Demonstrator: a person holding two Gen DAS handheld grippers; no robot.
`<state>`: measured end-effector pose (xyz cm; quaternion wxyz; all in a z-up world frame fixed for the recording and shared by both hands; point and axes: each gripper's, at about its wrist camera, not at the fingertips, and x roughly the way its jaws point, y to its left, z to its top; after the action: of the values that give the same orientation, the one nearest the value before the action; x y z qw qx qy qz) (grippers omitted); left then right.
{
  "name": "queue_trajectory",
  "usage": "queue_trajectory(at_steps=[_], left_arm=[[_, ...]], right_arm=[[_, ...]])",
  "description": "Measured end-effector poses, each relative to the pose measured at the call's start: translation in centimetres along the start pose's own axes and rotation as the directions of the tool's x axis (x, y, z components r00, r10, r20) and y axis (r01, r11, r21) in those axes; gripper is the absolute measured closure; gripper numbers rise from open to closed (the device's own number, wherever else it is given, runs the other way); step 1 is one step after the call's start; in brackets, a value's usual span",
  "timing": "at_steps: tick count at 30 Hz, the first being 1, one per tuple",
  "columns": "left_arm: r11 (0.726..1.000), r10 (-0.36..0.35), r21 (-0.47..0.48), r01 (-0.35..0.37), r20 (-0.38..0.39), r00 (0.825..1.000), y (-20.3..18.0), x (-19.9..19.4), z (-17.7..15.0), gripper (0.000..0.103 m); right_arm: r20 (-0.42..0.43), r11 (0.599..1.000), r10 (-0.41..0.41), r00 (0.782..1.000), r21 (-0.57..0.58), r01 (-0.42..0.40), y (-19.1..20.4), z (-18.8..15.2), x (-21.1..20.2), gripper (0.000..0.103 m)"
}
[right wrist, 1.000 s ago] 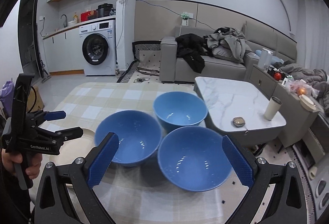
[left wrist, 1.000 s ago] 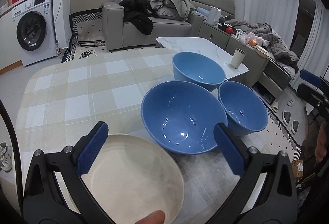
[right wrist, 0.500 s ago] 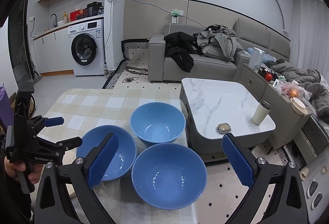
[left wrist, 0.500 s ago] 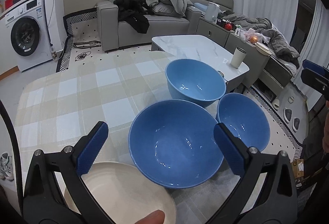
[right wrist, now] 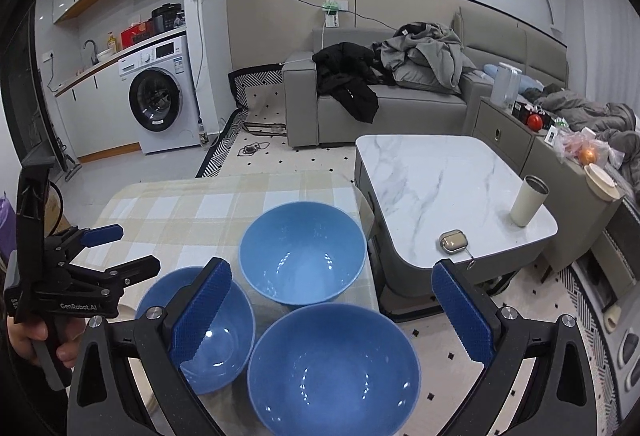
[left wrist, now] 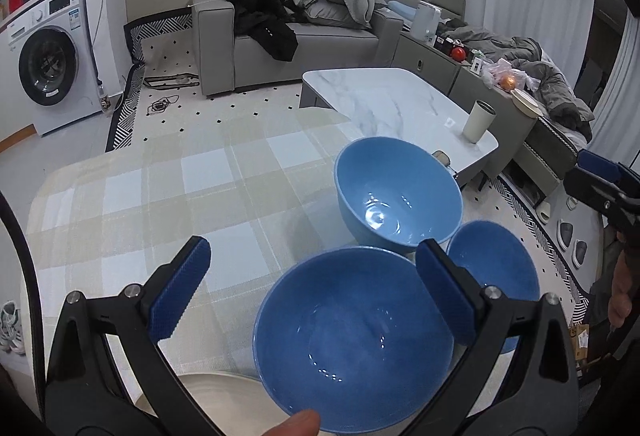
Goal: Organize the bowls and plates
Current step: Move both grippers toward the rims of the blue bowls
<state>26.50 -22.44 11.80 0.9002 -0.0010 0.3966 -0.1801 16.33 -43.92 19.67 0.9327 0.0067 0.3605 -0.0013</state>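
Three blue bowls sit close together on the checked table (left wrist: 168,196). The near bowl (left wrist: 352,348) is at 6 o'clock in the left view, the far bowl (left wrist: 396,196) at 1 o'clock, and the small bowl (left wrist: 500,268) at 3 o'clock. A cream plate (left wrist: 212,392) is at 7 o'clock.

To stack well, one bowl rim should be pinched firmly and lifted straight up.

The left claw (left wrist: 312,292) is held wide apart above the near bowl, grasping nothing. The right claw (right wrist: 332,316) is spread too, held level and low.
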Motion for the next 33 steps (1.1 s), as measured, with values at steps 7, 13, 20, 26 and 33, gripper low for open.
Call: queue_trajectory(at_steps=[7,13,20,26,33], left_arm=[[1.000,0.002,0.003,-0.002,-0.035,0.999,0.2,3.2,2.1,0.001],[1.000,0.008,0.013,-0.007,-0.059,0.998,-0.4,6.4,3.6,0.001],[1.000,0.011,0.026,-0.009,-0.102,0.995,-1.4,10.3,4.5,0.001],[1.000,0.004,0.021,-0.001,-0.133,0.991,-1.7,13.1,4.4,0.001],[1.000,0.003,0.002,-0.003,-0.157,0.988,-1.3,15.6,4.5,0.001]], right_arm=[[-0.025,0.999,-0.004,1.000,0.041,0.005,-1.4,1.5,2.9,0.001],[-0.055,0.998,0.002,0.998,0.065,0.001,-2.3,2.1,5.4,0.001],[-0.108,0.994,0.001,0.994,0.104,0.011,-3.9,1.6,9.4,0.001],[-0.151,0.993,0.000,0.989,0.117,0.018,-5.0,0.7,12.4,0.001],[-0.186,0.993,0.001,0.983,0.115,0.021,-5.5,-0.3,14.9,0.002]])
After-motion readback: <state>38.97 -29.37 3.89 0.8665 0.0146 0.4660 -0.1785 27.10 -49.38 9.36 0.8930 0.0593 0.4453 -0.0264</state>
